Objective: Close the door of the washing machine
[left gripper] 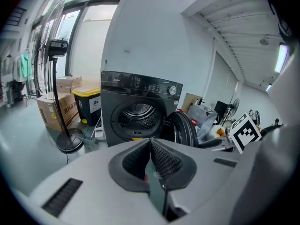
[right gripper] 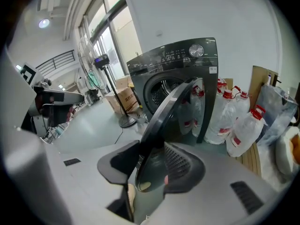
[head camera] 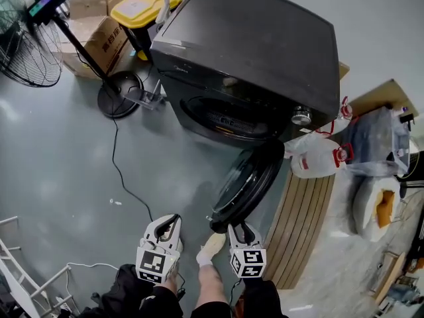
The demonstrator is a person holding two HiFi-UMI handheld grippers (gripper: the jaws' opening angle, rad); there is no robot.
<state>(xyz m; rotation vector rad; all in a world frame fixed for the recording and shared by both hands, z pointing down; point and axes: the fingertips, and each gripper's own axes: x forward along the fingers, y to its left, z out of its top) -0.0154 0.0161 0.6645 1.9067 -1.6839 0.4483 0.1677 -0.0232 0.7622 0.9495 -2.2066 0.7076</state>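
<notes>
Head view first: washing machine [head camera: 252,45] is seen at the top, dark grey, with its door [head camera: 246,181] hanging wide open towards the bottom of the frame. The door's lower rim is met by the right gripper [head camera: 240,229]. The left gripper [head camera: 167,222] is held off to the left over bare floor [head camera: 59,151], touching nothing. A standing fan [head camera: 30,45], cardboard boxes [head camera: 99,38] and a yellow-lidded bin [head camera: 142,5] are parked left of the machine. Water jugs [head camera: 318,158] and a slatted wooden board [head camera: 305,224] are found on the right.

Left gripper view: the two fingers are pressed together at the tips, with nothing caught between them. The machine is faced from well back, its drum [left gripper: 137,116] exposed and the door open on its right.

Right gripper view: the door's edge is sandwiched between the fingers. It looks pinched from both sides, though contact on the left pad is kinda hard to make out. More jugs are lined up beside the machine, behind the door.
</notes>
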